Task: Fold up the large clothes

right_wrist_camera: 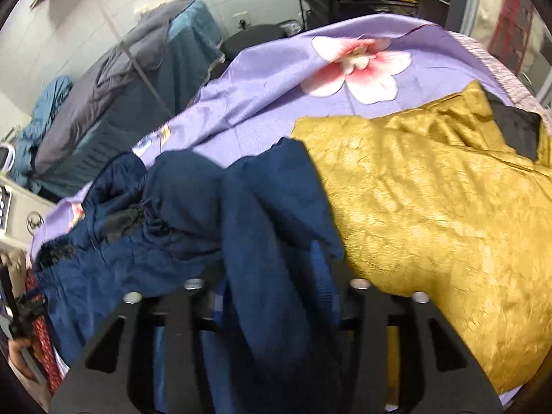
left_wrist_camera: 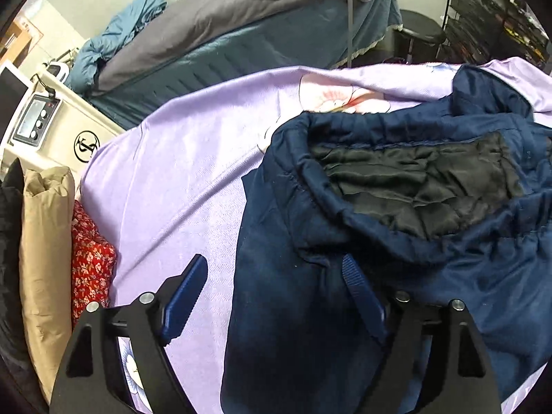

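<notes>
A navy padded pair of trousers (left_wrist_camera: 396, 234) with a black lining lies on the lilac flowered bedsheet (left_wrist_camera: 179, 172). My left gripper (left_wrist_camera: 276, 286) is open; its left finger (left_wrist_camera: 186, 293) is over the sheet and its right finger (left_wrist_camera: 362, 293) rests on the navy cloth by the waistband. In the right wrist view the navy trousers (right_wrist_camera: 193, 227) are bunched up, and a fold of them runs through my right gripper (right_wrist_camera: 272, 276). Its fingers stand close on that fold; the left one is hidden by cloth.
A mustard-yellow garment (right_wrist_camera: 431, 207) lies on the sheet to the right of the trousers. A beige pillow (left_wrist_camera: 45, 241) and red flowered cloth (left_wrist_camera: 89, 262) sit at the bed's left edge. A second bed with a grey quilt (left_wrist_camera: 241, 13) stands behind.
</notes>
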Demonstrator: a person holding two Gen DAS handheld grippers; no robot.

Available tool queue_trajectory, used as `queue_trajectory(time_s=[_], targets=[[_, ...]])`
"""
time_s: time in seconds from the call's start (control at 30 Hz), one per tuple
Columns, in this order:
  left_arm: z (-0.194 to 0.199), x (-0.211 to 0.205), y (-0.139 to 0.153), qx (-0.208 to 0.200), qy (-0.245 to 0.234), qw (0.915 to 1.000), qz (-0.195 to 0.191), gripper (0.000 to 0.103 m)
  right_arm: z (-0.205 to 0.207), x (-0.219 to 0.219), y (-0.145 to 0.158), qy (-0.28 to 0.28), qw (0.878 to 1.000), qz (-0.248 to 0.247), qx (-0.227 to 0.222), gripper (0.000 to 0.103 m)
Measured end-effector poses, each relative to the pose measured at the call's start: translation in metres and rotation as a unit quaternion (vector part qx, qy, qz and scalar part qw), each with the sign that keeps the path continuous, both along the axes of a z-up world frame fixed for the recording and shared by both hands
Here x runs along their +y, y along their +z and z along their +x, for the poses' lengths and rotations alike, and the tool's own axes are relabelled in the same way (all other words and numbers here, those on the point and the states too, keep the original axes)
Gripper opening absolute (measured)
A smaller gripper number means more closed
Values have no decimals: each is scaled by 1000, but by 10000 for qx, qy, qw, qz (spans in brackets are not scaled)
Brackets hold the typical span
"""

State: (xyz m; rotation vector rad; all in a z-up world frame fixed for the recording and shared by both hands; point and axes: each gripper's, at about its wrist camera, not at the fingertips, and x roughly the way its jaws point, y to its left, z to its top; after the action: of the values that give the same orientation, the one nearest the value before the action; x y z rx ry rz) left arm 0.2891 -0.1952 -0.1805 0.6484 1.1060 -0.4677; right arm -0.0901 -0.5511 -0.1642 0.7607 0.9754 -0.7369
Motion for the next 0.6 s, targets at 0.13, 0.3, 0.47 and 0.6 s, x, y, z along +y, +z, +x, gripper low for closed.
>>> queue_trajectory(time_s=[0.13,0.3,0.47,0.6], targets=[[-9,-1,14,-231,-75,9997,-43,81,-5,7,21,-119,9989,-437,93,63],[-35,17,42,-573,-113,9970,-516,81,2,53,54,519,9904,-1279,49,65],[-86,16,28,-113,-855,9943,-625,79,39,139,34,2394,9657,-1003,45,68],[-105,-6,7,-187,-1252,9913,-347,75,61,171,-1,2864,9543,-799,305,68]])
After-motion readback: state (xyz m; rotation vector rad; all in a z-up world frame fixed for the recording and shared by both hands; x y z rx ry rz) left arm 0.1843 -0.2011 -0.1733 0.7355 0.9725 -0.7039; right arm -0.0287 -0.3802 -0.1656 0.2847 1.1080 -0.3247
